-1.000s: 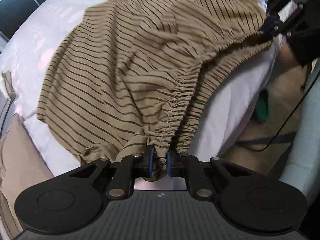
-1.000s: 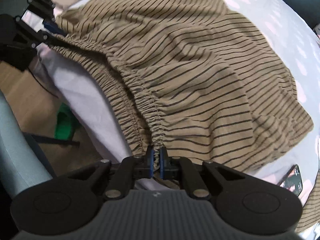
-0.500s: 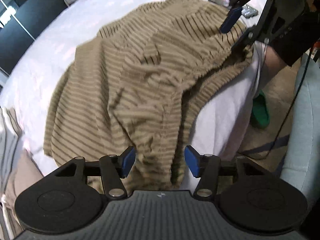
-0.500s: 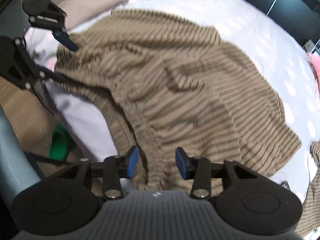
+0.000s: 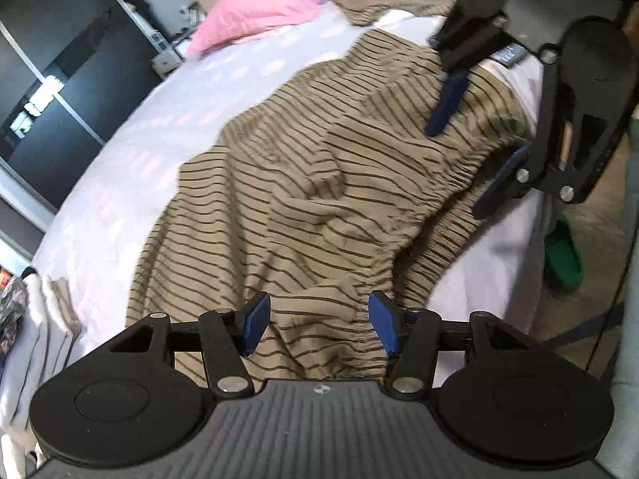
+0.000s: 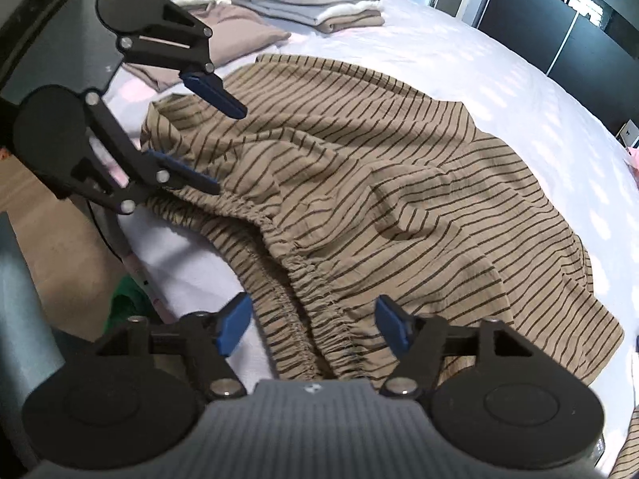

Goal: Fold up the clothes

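Two grippers hover over one striped garment [image 5: 303,183] lying spread on the bed [image 5: 167,111], its gathered waistband [image 6: 307,279] at the bed's near edge. The step in hand appears to be the release after laying the garment flat; the fold itself is not yet begun. The left gripper [image 5: 317,321] has its jaws standing wide, with waistband cloth below and between the pads but not pinched. The right gripper [image 6: 313,323] has its jaws opening at this moment, the elastic band lying loose between them, nothing held. The next move likely calls for fresh grips on one side edge of the garment, to carry it across toward the other side. A stack of folded clothes [image 6: 315,0] lies beyond the garment's far edge.
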The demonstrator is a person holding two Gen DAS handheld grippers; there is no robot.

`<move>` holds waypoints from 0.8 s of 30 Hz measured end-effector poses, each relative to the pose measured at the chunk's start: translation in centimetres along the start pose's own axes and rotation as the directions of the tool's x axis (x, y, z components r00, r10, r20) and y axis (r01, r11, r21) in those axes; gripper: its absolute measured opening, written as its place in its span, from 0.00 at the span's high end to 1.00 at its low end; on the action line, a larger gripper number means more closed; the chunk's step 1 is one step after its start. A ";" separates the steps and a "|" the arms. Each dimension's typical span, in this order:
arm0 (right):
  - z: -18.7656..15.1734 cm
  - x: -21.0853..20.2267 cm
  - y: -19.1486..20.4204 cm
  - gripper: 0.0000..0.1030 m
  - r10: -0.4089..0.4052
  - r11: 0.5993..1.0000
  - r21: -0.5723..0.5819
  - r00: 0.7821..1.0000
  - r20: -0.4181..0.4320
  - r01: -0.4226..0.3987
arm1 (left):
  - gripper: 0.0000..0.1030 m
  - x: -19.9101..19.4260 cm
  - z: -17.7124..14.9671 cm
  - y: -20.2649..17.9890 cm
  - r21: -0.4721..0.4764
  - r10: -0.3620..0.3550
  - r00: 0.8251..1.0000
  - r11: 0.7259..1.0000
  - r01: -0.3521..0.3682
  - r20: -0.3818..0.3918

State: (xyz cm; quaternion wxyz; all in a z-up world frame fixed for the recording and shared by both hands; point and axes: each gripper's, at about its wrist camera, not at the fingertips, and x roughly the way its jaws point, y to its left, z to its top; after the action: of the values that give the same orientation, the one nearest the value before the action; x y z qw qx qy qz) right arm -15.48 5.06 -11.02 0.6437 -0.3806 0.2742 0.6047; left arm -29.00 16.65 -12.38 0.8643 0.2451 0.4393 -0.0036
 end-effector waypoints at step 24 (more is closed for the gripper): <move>0.3 2.9 0.8 0.85 -0.057 0.991 -0.126 0.997 -0.050 0.050 | 0.93 3.0 1.1 -1.0 0.020 -0.103 0.994 0.994 0.104 -0.044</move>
State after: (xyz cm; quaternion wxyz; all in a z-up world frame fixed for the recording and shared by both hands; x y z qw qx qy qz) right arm -15.95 6.95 -13.36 0.6270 -0.4433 0.2426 0.5929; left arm -26.54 15.87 -14.54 0.8506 0.2318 0.4696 -0.0479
